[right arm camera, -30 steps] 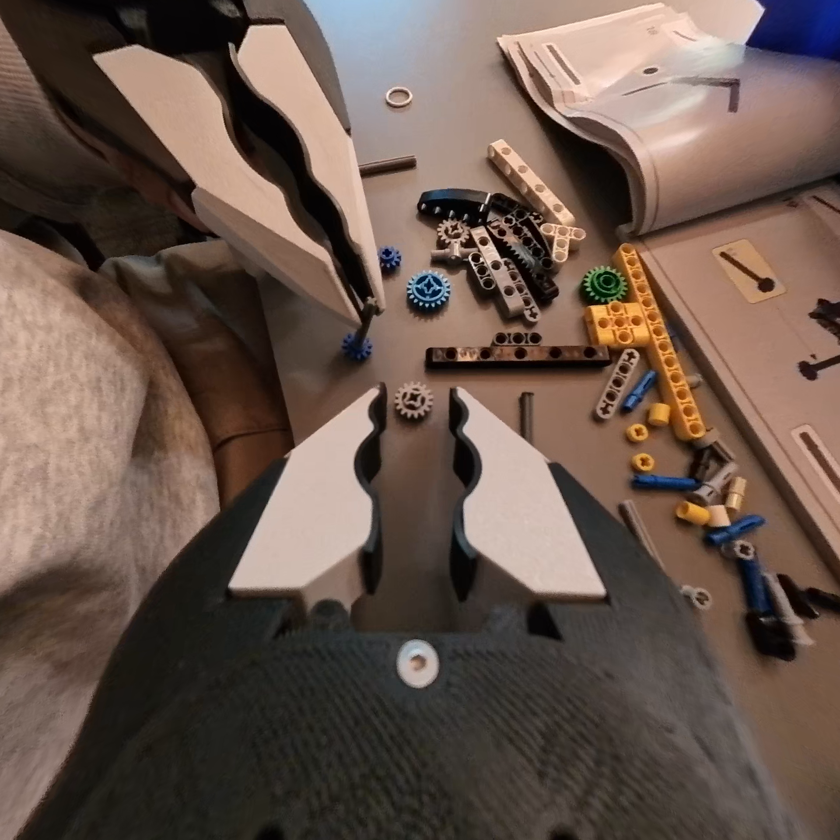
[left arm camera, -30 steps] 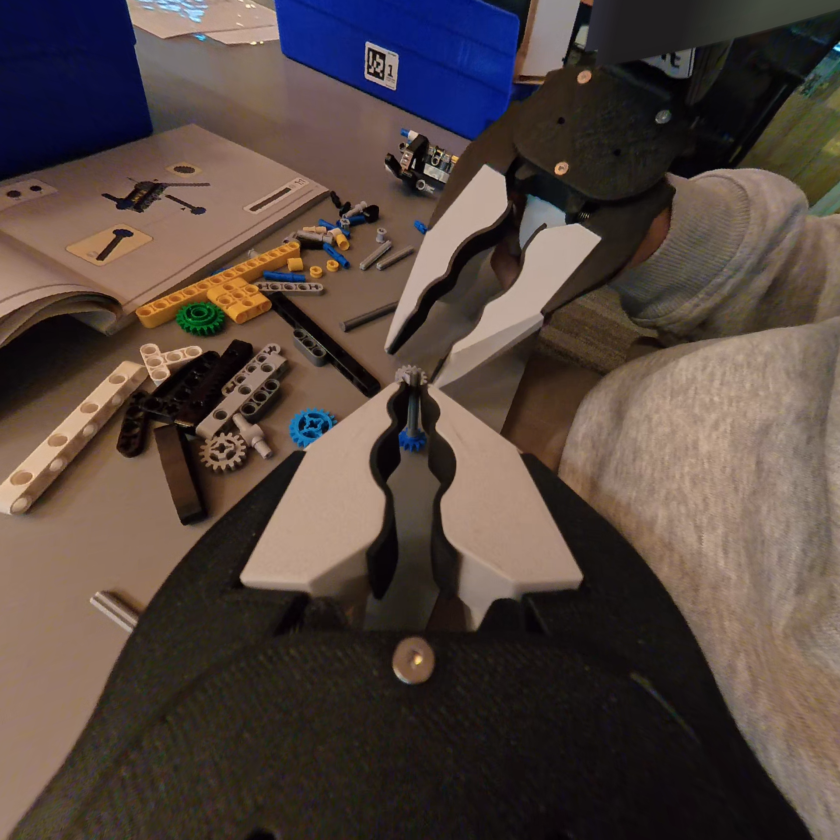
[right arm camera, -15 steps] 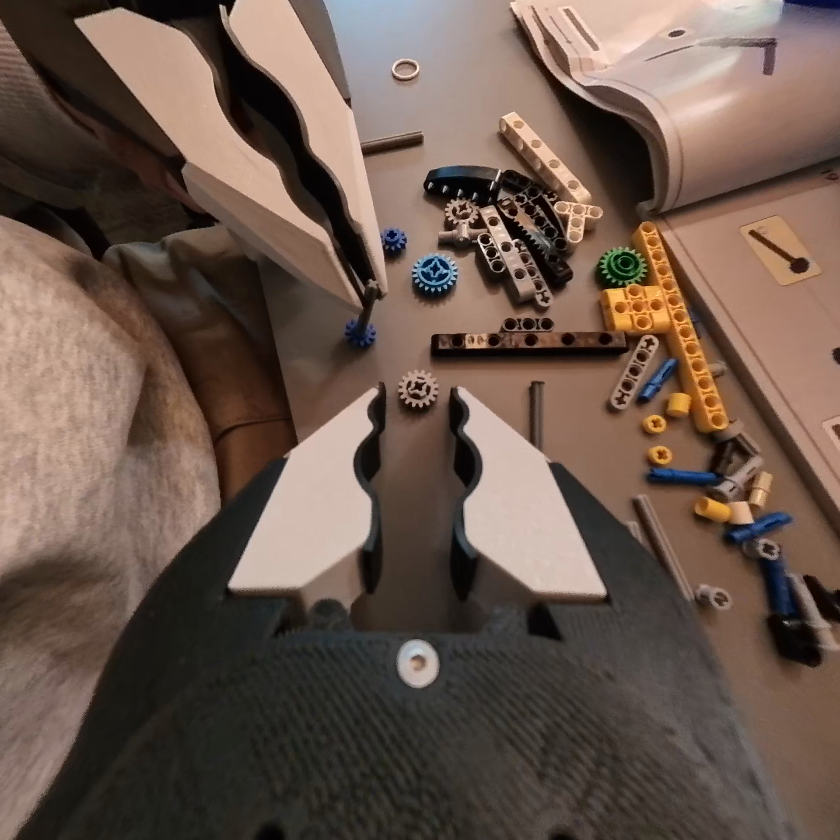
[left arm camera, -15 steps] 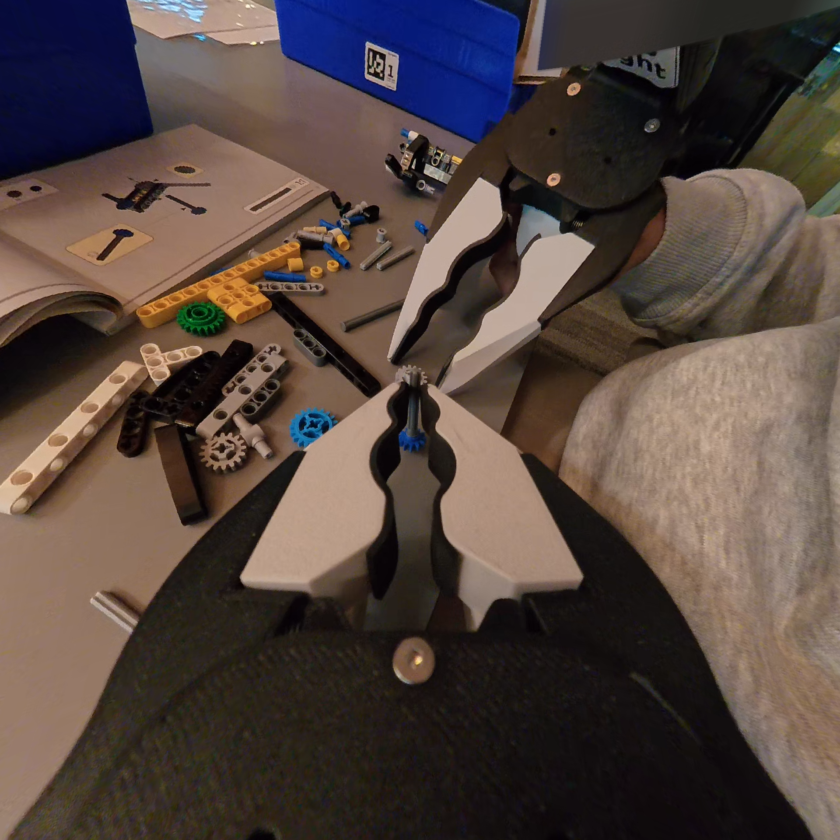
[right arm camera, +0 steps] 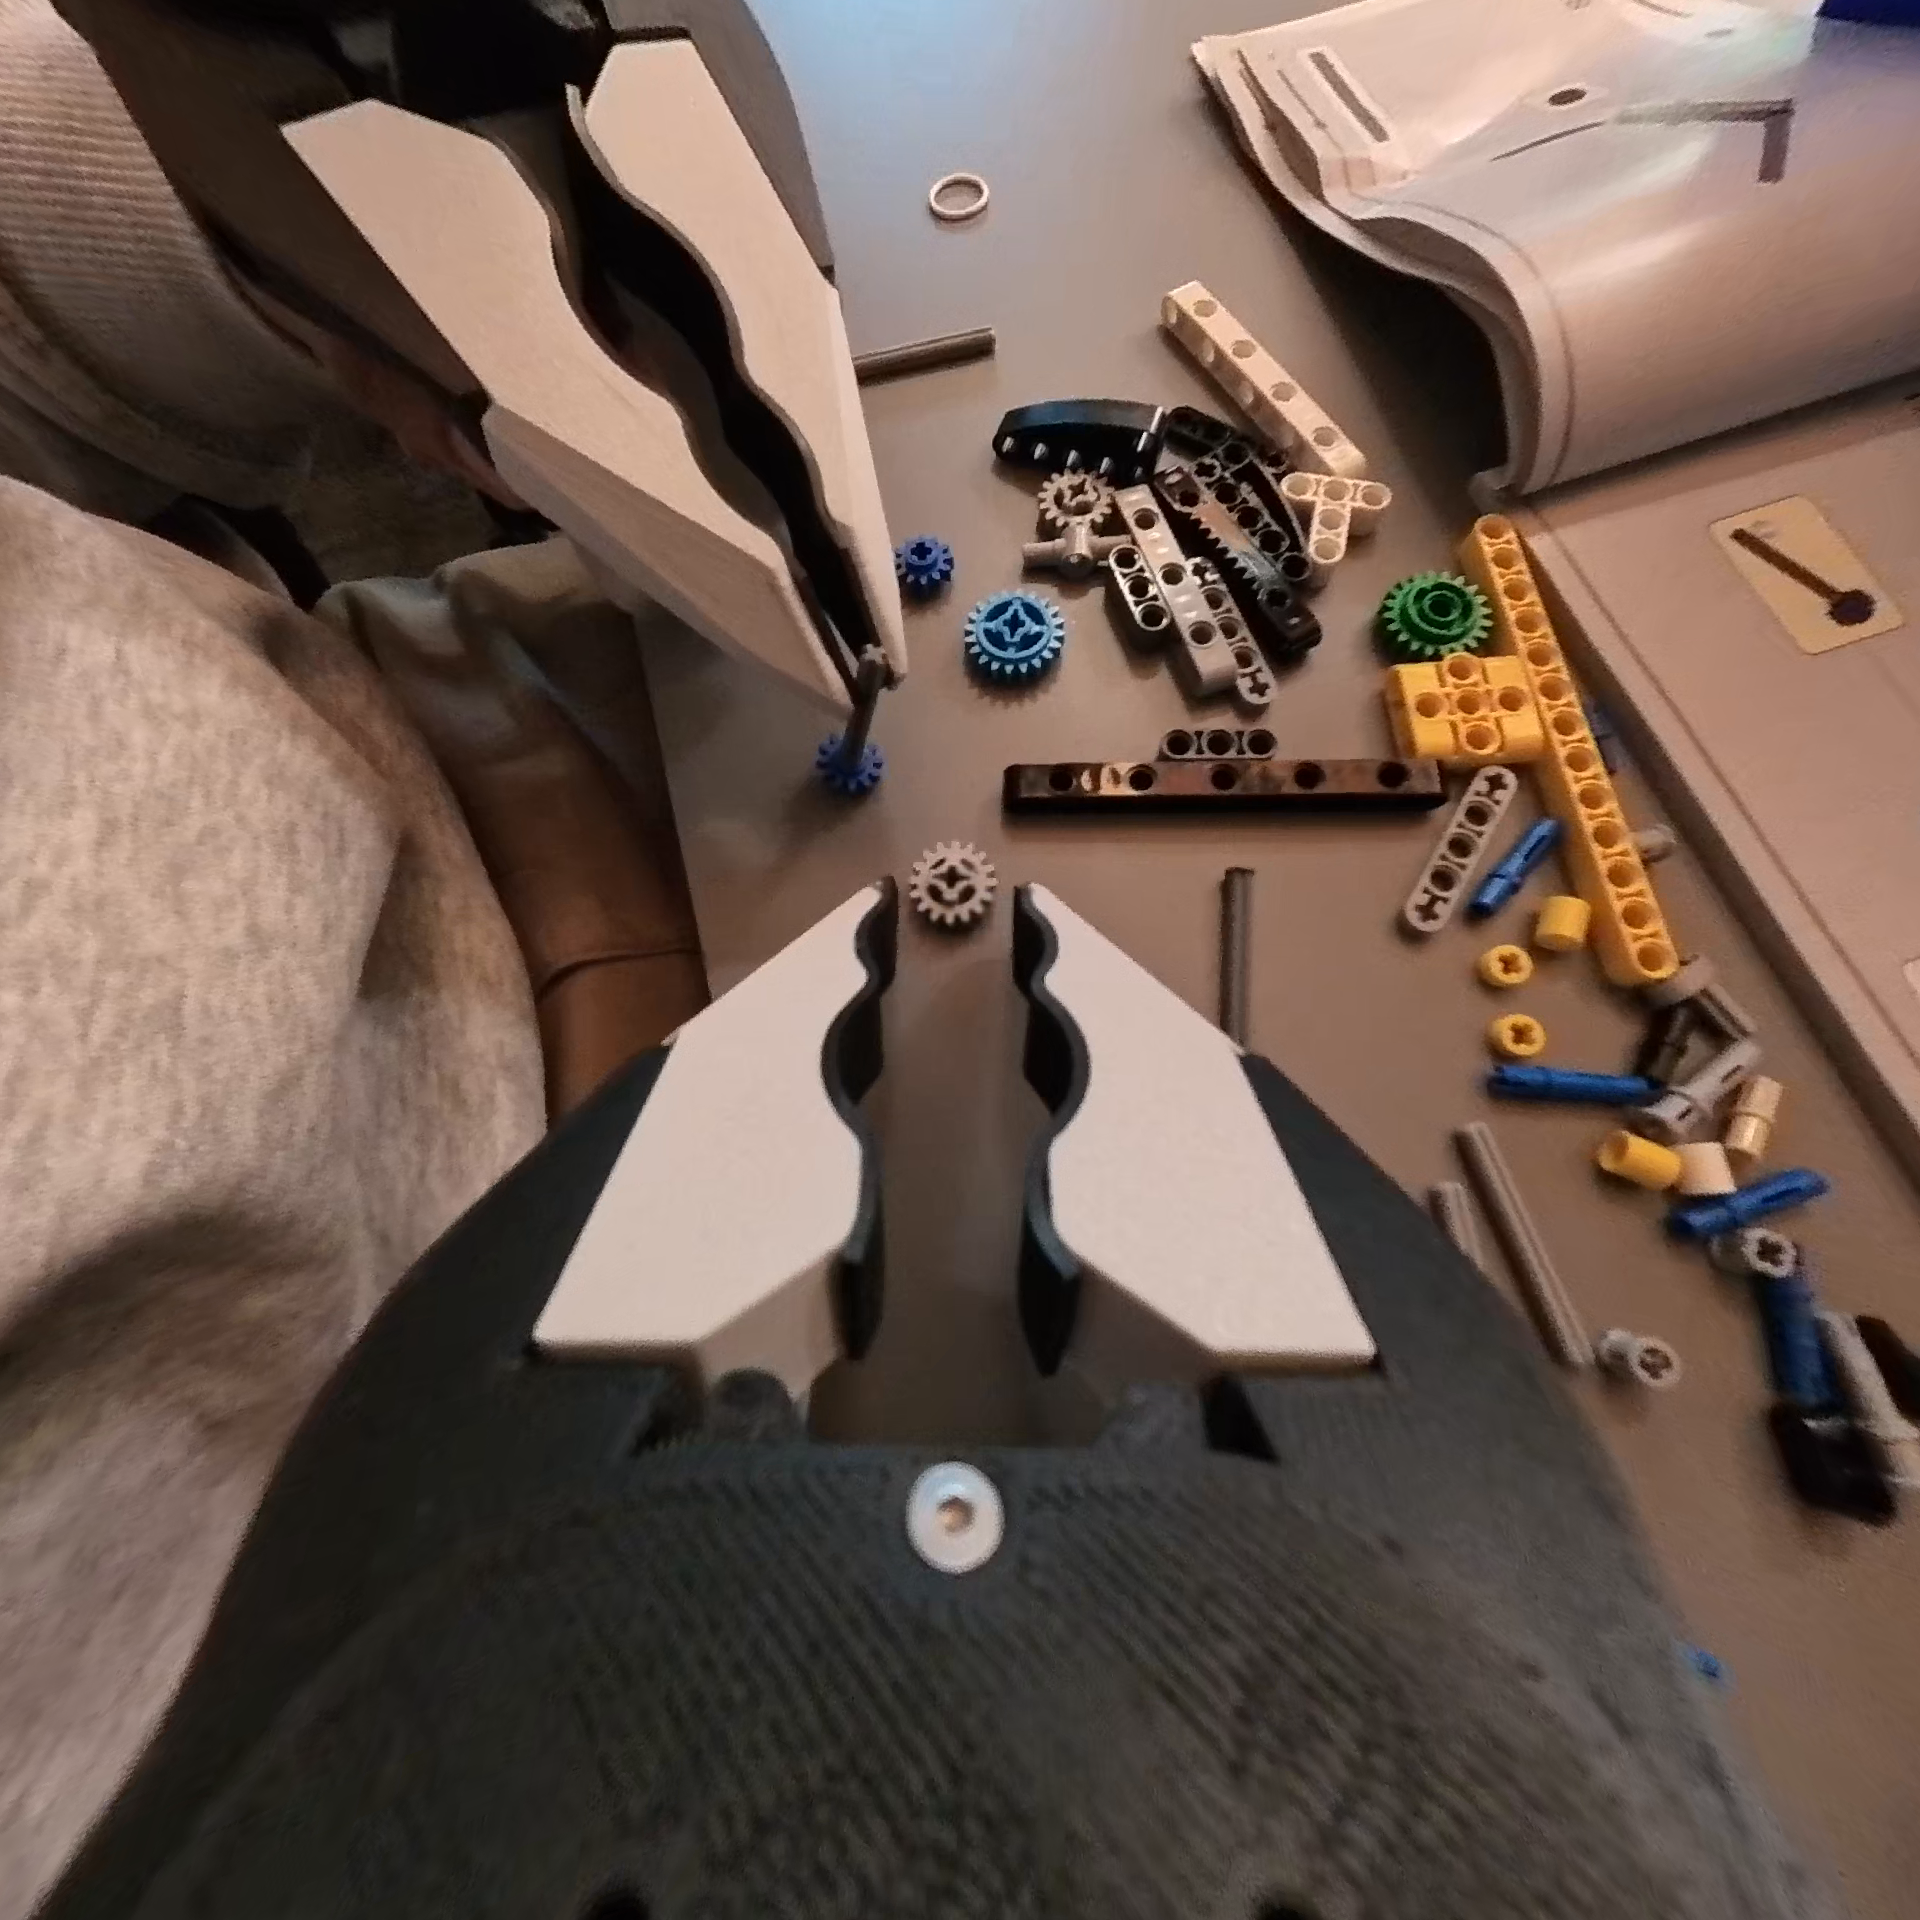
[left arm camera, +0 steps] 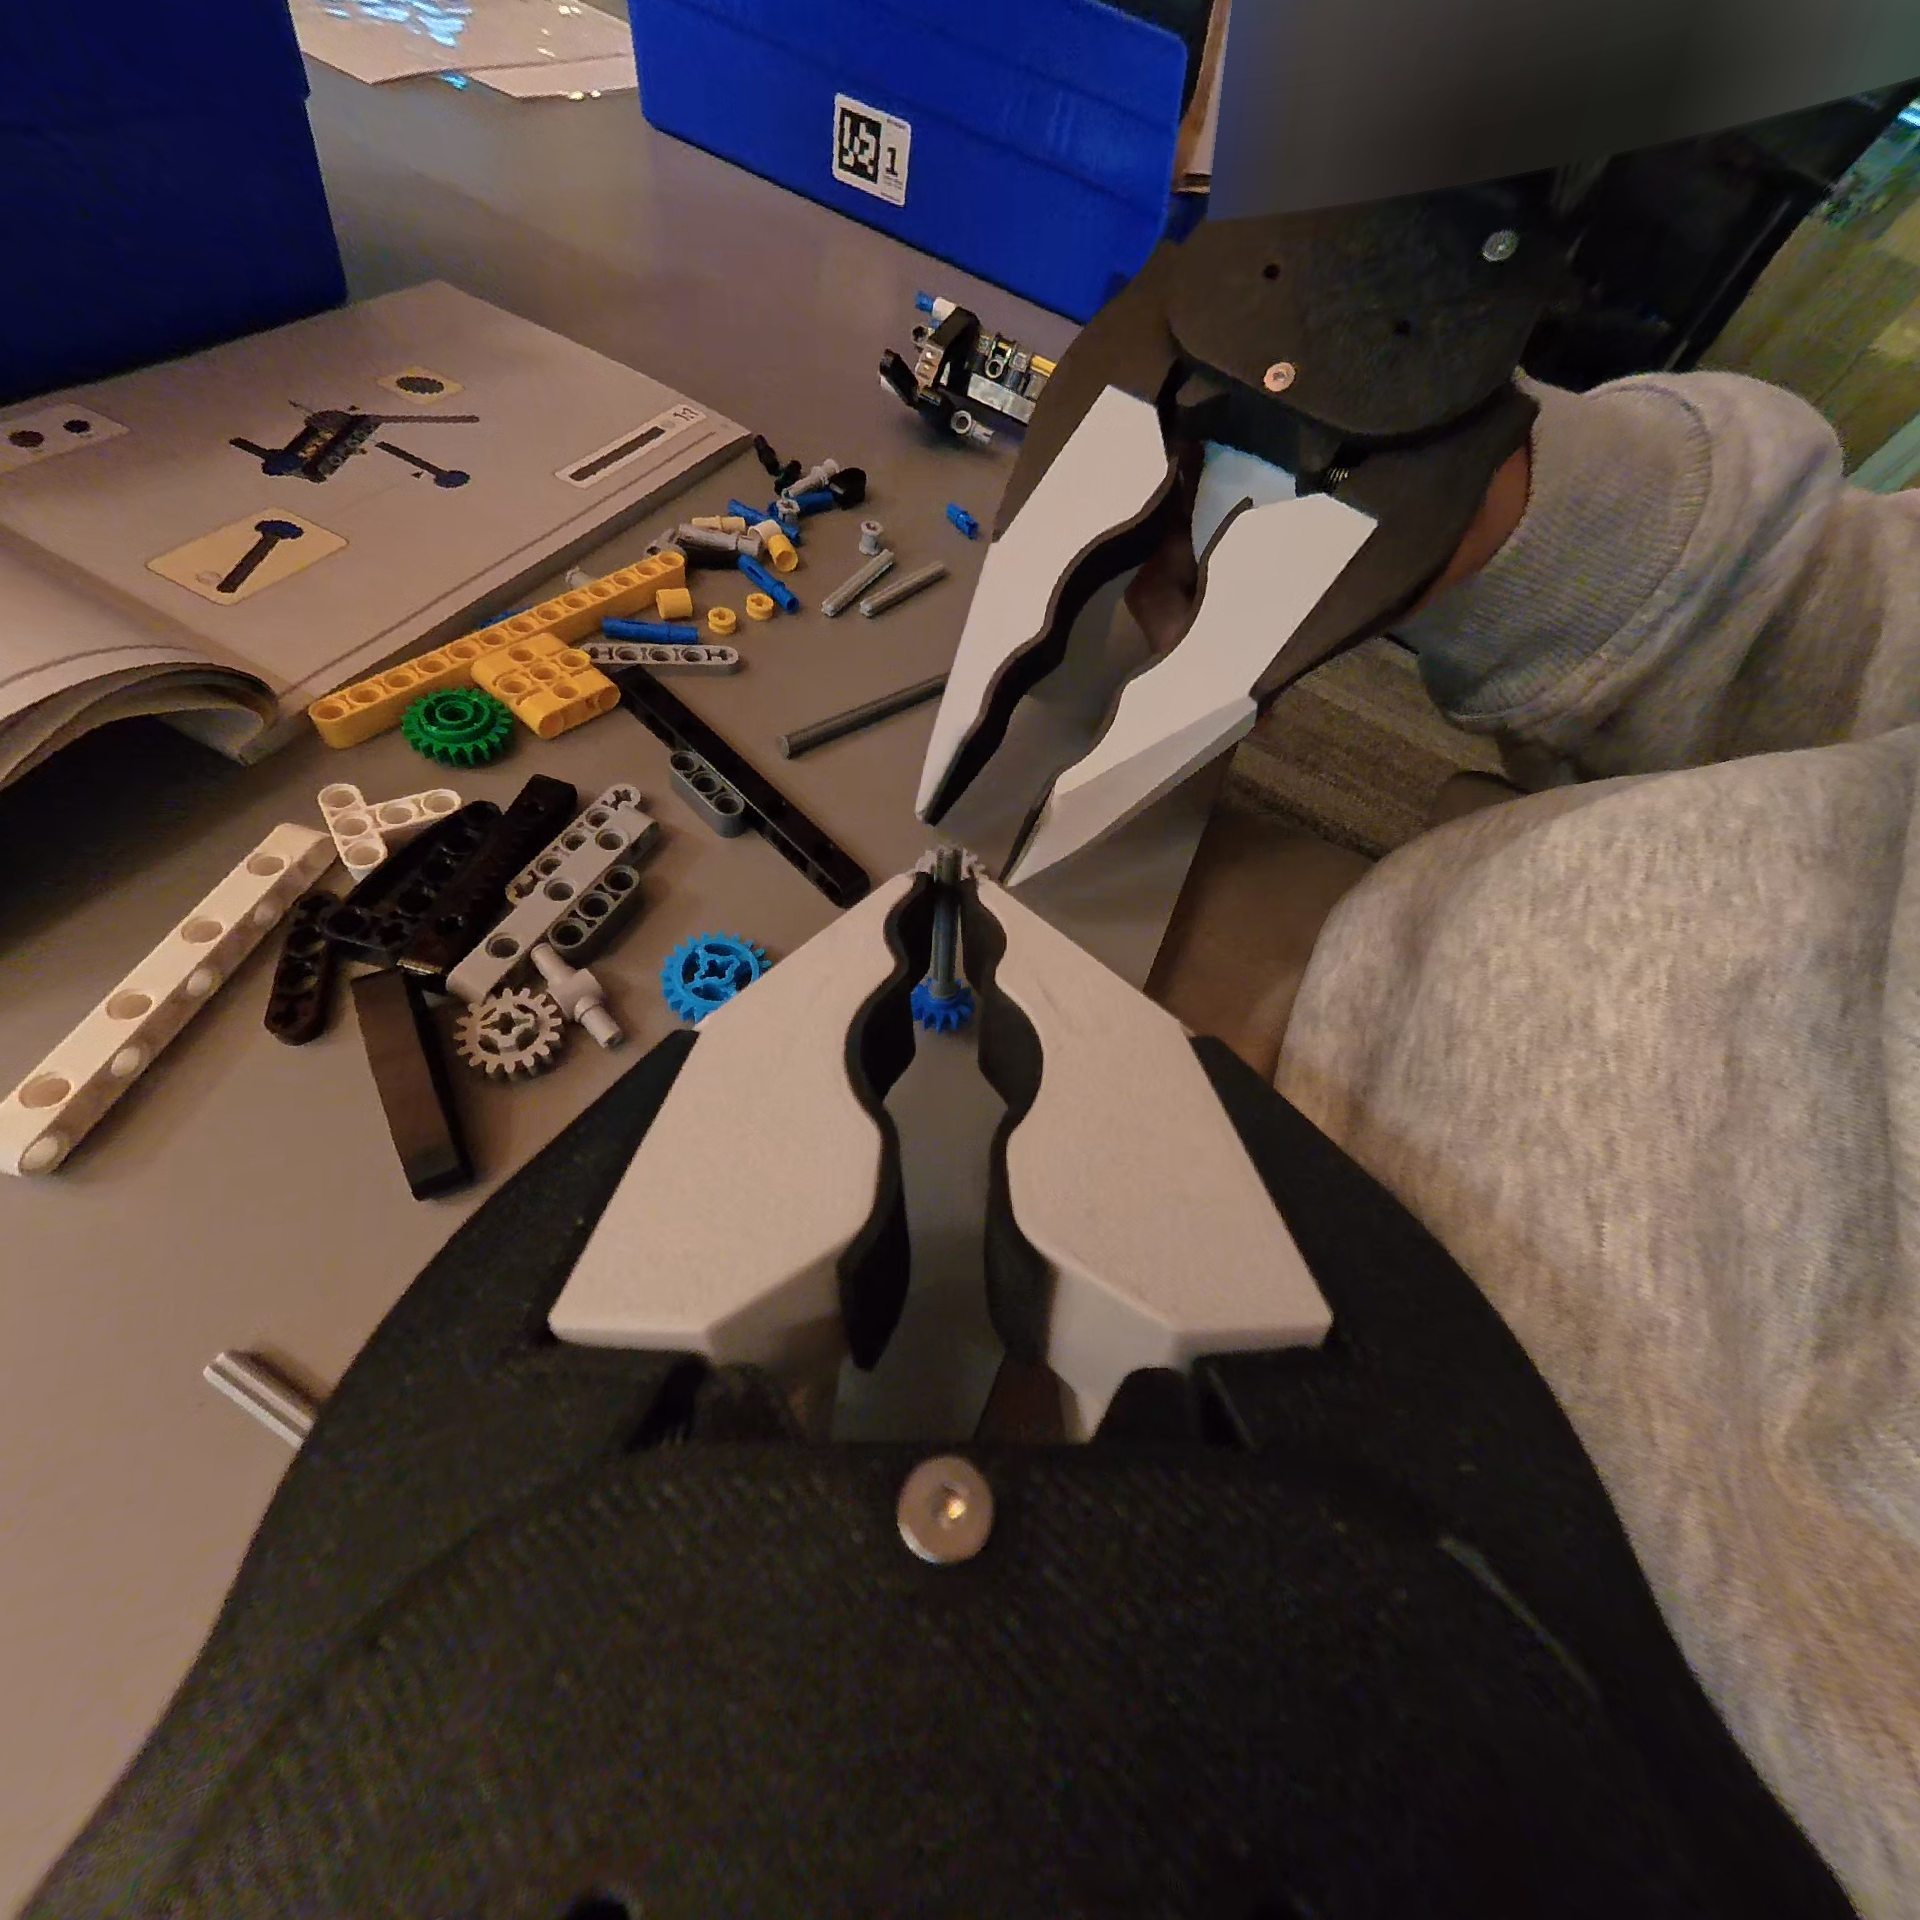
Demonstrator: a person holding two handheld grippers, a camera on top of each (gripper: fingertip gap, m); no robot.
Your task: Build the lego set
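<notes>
My left gripper (left arm camera: 945, 881) is shut on a thin grey axle (left arm camera: 943, 935) that carries a small dark blue gear (left arm camera: 940, 1006) at its lower end. It holds them upright just above the table. In the right wrist view this gripper comes in from the upper left with the axle (right arm camera: 865, 701) and blue gear (right arm camera: 848, 764) below its tips. My right gripper (right arm camera: 954, 896) is open. A grey gear (right arm camera: 951, 883) lies flat on the table right between its fingertips. In the left wrist view the right gripper (left arm camera: 971, 844) points down at my left fingertips.
Loose parts lie spread out: a yellow beam (right arm camera: 1558, 748), a green gear (right arm camera: 1436, 615), a light blue gear (right arm camera: 1013, 634), a black beam (right arm camera: 1226, 781) and several pins. There are an open instruction booklet (left arm camera: 312, 488), blue bins (left arm camera: 914, 135), a small built assembly (left arm camera: 971, 379) and a person's grey sleeve (left arm camera: 1558, 1143). Both grippers' tips are close together, under 4 cm apart.
The right gripper has shifted slightly and tilted back, still open at the grey gear. The left gripper holds the axle and blue gear in the same place.
</notes>
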